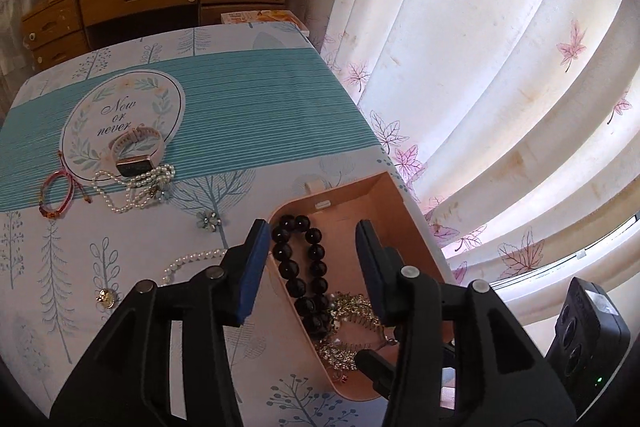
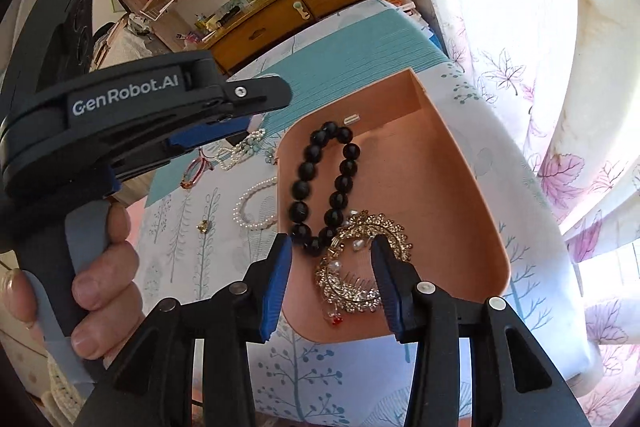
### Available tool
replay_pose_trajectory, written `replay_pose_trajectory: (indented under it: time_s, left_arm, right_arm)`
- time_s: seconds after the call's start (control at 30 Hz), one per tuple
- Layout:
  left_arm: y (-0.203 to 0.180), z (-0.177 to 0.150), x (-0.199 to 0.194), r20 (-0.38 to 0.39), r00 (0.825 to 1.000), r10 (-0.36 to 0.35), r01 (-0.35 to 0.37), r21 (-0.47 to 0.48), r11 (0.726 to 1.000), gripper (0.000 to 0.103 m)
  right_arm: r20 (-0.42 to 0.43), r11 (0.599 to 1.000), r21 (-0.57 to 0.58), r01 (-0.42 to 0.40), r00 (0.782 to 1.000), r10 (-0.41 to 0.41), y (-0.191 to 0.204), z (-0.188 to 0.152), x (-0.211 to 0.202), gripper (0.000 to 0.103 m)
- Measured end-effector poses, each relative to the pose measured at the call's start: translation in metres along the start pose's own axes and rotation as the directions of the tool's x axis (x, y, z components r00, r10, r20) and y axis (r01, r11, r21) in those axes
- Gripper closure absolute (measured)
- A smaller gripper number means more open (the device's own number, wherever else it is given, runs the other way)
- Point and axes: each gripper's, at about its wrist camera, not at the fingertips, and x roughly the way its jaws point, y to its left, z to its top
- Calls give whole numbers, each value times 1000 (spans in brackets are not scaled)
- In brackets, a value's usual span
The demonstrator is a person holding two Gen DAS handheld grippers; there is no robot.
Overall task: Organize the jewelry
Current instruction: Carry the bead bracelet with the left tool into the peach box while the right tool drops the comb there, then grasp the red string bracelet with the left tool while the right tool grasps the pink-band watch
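Left gripper (image 1: 310, 267) part-open and empty, straddling the left rim of the pink tray (image 1: 384, 195). Right gripper (image 2: 330, 277) part-open, gripping nothing, over the gold hair comb (image 2: 360, 267) beside the black bead bracelet (image 2: 324, 187). Pearl necklace (image 1: 132, 187) and watch (image 1: 134, 155) well apart on open tablecloth (image 1: 260, 115).
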Motion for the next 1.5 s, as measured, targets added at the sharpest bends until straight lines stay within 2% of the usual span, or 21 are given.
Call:
replay_pose_trajectory:
  time_s: [0.07,0.17,0.33,0.57,0.8,1.07,1.23,1.33,1.43,1.5]
  left_arm:
    - [6,-5,-7,25,999,22,-22,-8,1000,62]
    - [19,-14,-18,64,996,59,-58,-31,998,62]
    - [44,-34,-36,101,991,85,-77,-79,994,62]
    - [64,-59,-54,98,984,147,-138,-96,986,62]
    - [93,-86,-68,49,986,160,-150,-162,975,62]
    - [134,-108,-96,49,978,202,-185,-232,955,62]
    - [157,-114,-113,47,969,243,-225,-246,943,62]
    - [175,-113,-124,52,957,284,-263,-251,932,62]
    - [195,-109,-132,50,949,312,-289,-260,921,62]
    - [212,-103,-134,32,950,311,-291,-274,917,62]
  right_arm:
    - [0,1000,-13,16,1000,-16,3,-1,2,60]
    - [6,999,-33,39,999,-39,6,-7,2,52]
    - [34,994,-77,74,997,-71,14,-15,3,52]
    - [60,987,-136,88,995,-81,33,-22,-3,52]
    - [74,979,-179,94,994,-82,50,-30,-8,52]
    - [85,964,-247,95,994,-76,75,-40,-13,52]
    - [89,943,-318,97,993,-72,98,-44,-15,52]
    - [63,933,-352,71,997,-52,113,-41,-14,52]
    - [31,930,-364,50,999,-42,126,-31,-10,52]
    - [17,928,-370,42,999,-38,134,-20,-6,52]
